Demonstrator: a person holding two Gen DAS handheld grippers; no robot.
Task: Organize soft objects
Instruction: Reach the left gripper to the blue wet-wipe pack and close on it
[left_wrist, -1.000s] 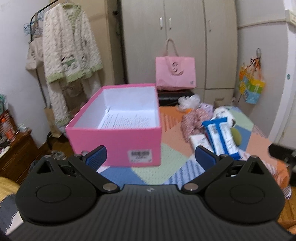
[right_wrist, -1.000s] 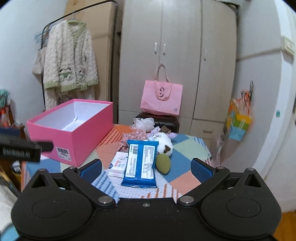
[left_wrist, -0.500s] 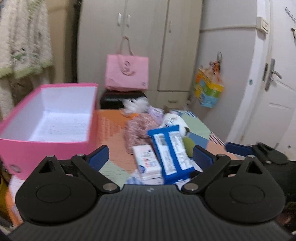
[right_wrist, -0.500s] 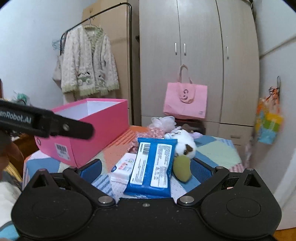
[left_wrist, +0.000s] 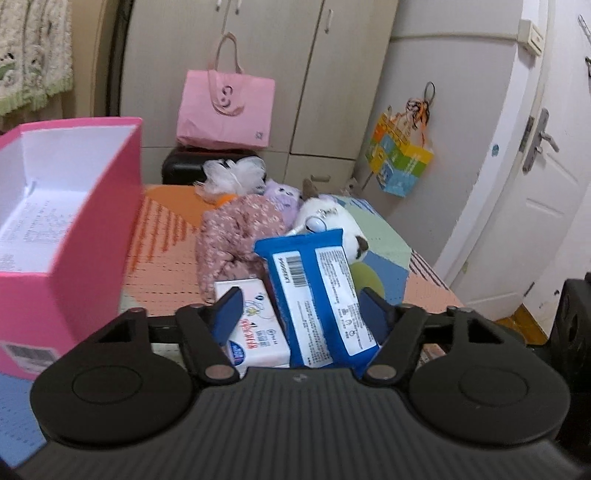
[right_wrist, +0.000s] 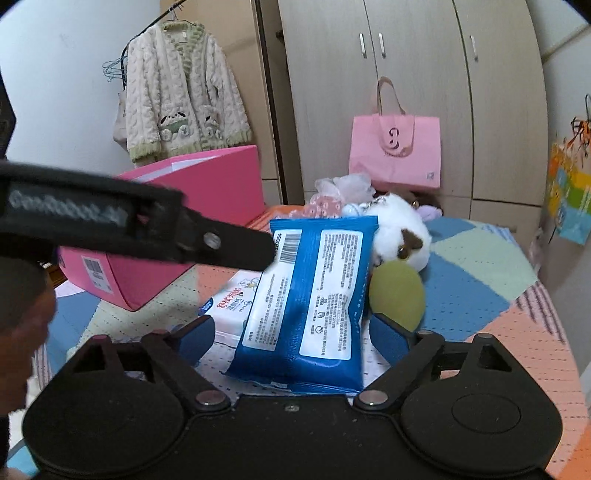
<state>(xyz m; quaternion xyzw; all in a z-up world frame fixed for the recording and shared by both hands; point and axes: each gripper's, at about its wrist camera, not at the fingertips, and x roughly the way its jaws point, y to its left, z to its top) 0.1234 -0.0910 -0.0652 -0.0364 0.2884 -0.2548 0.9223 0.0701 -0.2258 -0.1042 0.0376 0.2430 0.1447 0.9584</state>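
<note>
On my far left the pink box (left_wrist: 70, 206) stands open with only a printed sheet on its floor, so nothing soft is in it yet. A second ago my left claw (left_wrist: 301, 308) faced that box; now I have swung it right and down, and its blue pads stand wide on either side of the white tissue pack (left_wrist: 255, 332) and the blue wipes pack (left_wrist: 317, 295), gripping neither. Behind them lie the pink floral cloth (left_wrist: 236, 236), the white plush toy (left_wrist: 332, 218) and the green sponge (left_wrist: 364, 277), all bunched on the patchwork cloth (left_wrist: 166, 251). My right claw (right_wrist: 291, 332) has closed in too, open wide around the near end of the same blue wipes pack (right_wrist: 306, 295), with my left claw's arm crossing its view. I judge that sorting starts with this pack, but both claws crowd it; one should yield.
</note>
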